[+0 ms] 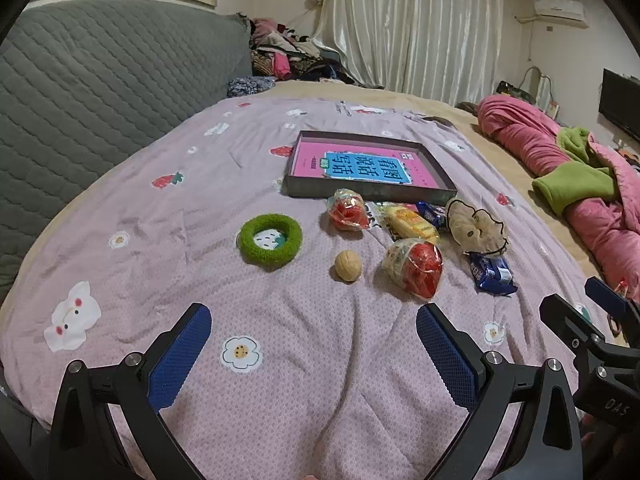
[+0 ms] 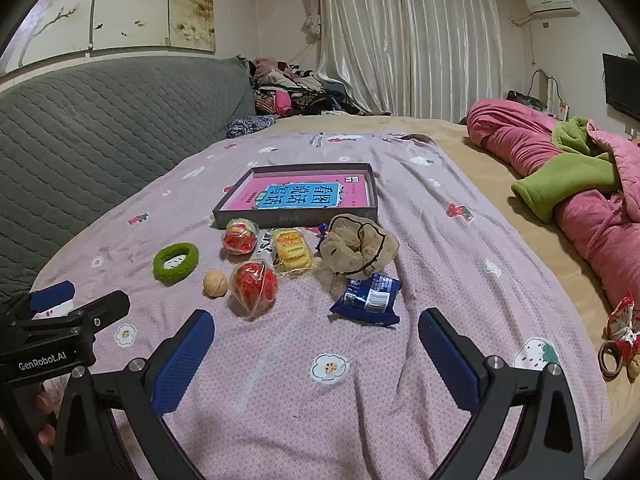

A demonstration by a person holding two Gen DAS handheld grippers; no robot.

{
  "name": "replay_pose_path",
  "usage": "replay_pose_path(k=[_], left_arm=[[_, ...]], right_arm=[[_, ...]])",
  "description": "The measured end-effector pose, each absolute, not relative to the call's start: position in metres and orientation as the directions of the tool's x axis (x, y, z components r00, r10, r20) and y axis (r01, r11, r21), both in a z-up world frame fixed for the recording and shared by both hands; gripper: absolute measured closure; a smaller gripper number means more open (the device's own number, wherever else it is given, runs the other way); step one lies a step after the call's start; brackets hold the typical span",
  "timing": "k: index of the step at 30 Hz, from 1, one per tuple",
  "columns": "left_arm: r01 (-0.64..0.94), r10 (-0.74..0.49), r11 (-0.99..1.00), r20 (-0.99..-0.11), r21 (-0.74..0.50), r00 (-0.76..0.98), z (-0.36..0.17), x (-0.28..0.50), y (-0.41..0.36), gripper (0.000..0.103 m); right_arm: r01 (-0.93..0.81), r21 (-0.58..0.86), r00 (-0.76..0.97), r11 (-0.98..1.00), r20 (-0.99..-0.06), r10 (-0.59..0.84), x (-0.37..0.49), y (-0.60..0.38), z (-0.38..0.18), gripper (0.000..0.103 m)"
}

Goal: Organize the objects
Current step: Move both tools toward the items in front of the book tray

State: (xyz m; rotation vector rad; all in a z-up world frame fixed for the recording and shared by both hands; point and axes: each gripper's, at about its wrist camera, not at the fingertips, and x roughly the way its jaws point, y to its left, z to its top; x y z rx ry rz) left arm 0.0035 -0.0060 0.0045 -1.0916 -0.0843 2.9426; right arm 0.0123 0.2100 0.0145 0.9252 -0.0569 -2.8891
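On the purple bedspread lie a green fuzzy ring (image 1: 270, 240) (image 2: 175, 262), a walnut (image 1: 348, 266) (image 2: 215, 283), two red wrapped snacks (image 1: 416, 266) (image 1: 348, 210) (image 2: 255, 286) (image 2: 239, 237), a yellow biscuit pack (image 1: 410, 222) (image 2: 292, 250), a beige scrunchie (image 1: 476, 228) (image 2: 358, 248) and a blue snack packet (image 1: 492, 274) (image 2: 370, 300). Behind them is a dark shallow box (image 1: 370, 191) (image 2: 280, 216) holding a pink book. My left gripper (image 1: 314, 338) is open and empty, near side of the walnut. My right gripper (image 2: 316, 340) is open and empty, near side of the blue packet.
A grey quilted headboard (image 1: 100, 92) runs along the left. Pink and green blankets (image 1: 580, 168) (image 2: 580, 176) are piled on the right. A small red ornament with a ring (image 2: 620, 340) lies at the right bed edge. Clothes (image 2: 288, 92) are heaped by the curtains.
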Motion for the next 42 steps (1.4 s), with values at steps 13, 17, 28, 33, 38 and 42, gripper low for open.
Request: replay_pose_path(k=[13,17,28,33,38,42], left_arm=[[0.011,0.024,-0.999,-0.625,-0.052,-0.780,0.012,0.009,-0.007,0.001],[0.004,0.029,-0.999,-0.624,-0.051,-0.781,0.014,0.010,-0.007,0.001],[-0.001,0.025,-0.999,-0.620,-0.039,-0.784,0.014,0.013,-0.004,0.001],[-0.003,0.025,-0.999,-0.620,-0.036,-0.784,0.014,0.013,-0.004,0.001],[-0.011,0.037,-0.999,-0.614,-0.045,-0.788,0.016,0.012,-0.004,0.001],[-0.023,0.058,-0.998,-0.597,-0.065,-0.800,0.021,0.013,-0.006,0.001]], right_arm=[[0.093,0.062,-0.819,-0.994,-0.562,-0.112,0.015,0.209,0.020,0.000],[0.095,0.060,-0.822,-0.994,-0.558,-0.112,0.017,0.207,0.023,0.000],[0.102,0.052,-0.821,-0.993,-0.560,-0.113,0.019,0.206,0.024,0.000],[0.102,0.039,-0.820,-0.994,-0.562,-0.106,0.019,0.204,0.023,0.000],[0.117,0.051,-0.829,-0.992,-0.545,-0.126,0.022,0.205,0.026,0.000],[0.122,0.054,-0.840,-0.991,-0.526,-0.132,0.025,0.203,0.032,0.000]])
